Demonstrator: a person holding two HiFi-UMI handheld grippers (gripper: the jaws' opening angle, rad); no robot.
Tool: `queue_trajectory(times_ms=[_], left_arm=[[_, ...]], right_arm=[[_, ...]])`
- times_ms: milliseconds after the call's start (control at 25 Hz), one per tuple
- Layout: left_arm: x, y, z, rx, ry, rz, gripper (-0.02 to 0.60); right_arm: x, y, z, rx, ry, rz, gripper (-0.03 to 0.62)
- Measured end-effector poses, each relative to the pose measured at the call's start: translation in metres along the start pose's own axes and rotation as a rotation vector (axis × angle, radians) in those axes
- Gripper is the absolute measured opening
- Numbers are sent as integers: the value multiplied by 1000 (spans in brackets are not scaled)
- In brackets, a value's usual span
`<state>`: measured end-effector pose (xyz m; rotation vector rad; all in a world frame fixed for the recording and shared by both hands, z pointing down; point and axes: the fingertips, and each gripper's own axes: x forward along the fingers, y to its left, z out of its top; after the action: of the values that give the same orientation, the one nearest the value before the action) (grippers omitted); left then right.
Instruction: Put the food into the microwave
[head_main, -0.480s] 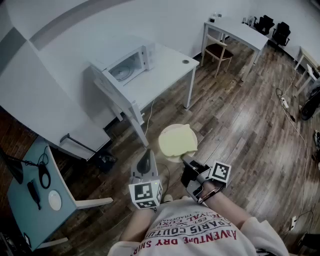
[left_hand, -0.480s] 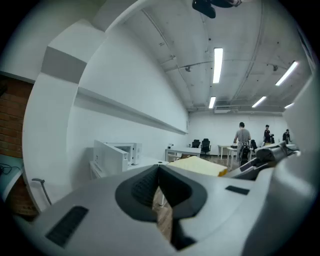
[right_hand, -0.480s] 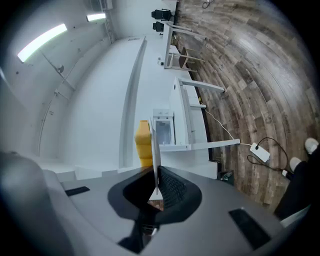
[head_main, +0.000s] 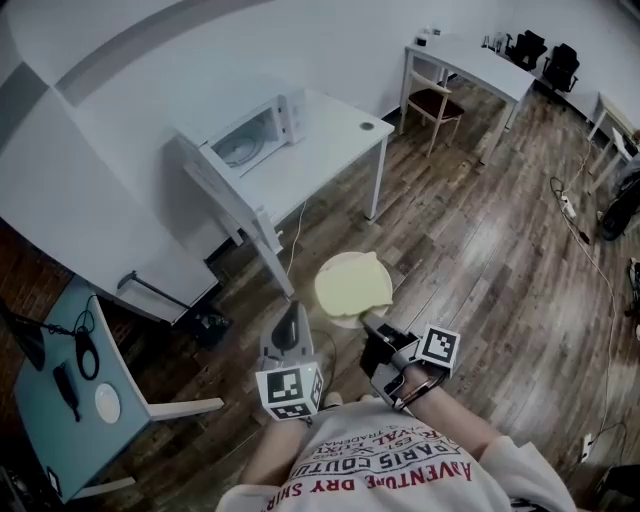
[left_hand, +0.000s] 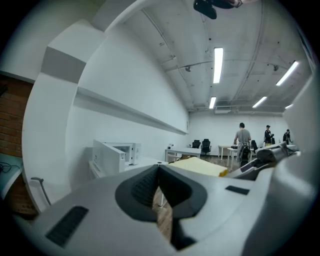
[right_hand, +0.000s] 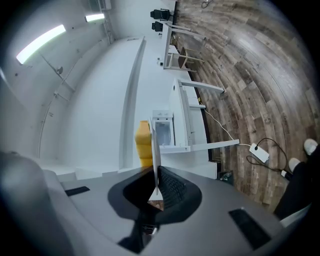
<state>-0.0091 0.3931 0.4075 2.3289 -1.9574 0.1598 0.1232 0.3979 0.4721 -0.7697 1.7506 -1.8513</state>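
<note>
Plate (head_main: 340, 318) — rim in right claw (head_main: 372, 330), food (head_main: 352, 283) atop

Food (head_main: 352, 282): a pale yellow slab is seen lying flat on a white plate (head_main: 335, 318) at frame centre, the plate pinched at its near rim by the right gripper (head_main: 370, 324).
Microwave (head_main: 262, 128): white, door swung open, cavity exposed, set on a white table (head_main: 330, 140), upper left.

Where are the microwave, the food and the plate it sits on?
microwave (head_main: 250, 140), head view, its open cavity.
food (head_main: 352, 280), head view, middle of the yellow slab.
plate (right_hand: 155, 150), right gripper view, its thin edge.
</note>
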Motion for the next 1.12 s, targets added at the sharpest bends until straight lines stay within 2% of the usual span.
queue_trajectory(times_ms=[320,640,840,1120], left_arm=[[12,-23,-4,-44,-7,9,6],[24,-54,-11,-48,6,19,6],[43,-68,-25,-49,47,-10,6],[98,-69,-30,-41,67,-61,6]], right_arm=[[-21,-2,24,-29,20,0,23],[-48,-15,56,-10,31,-1,23],[-49,-30,79,5,13,-40,23],[-22,-33,121,13,-28,-38,23]])
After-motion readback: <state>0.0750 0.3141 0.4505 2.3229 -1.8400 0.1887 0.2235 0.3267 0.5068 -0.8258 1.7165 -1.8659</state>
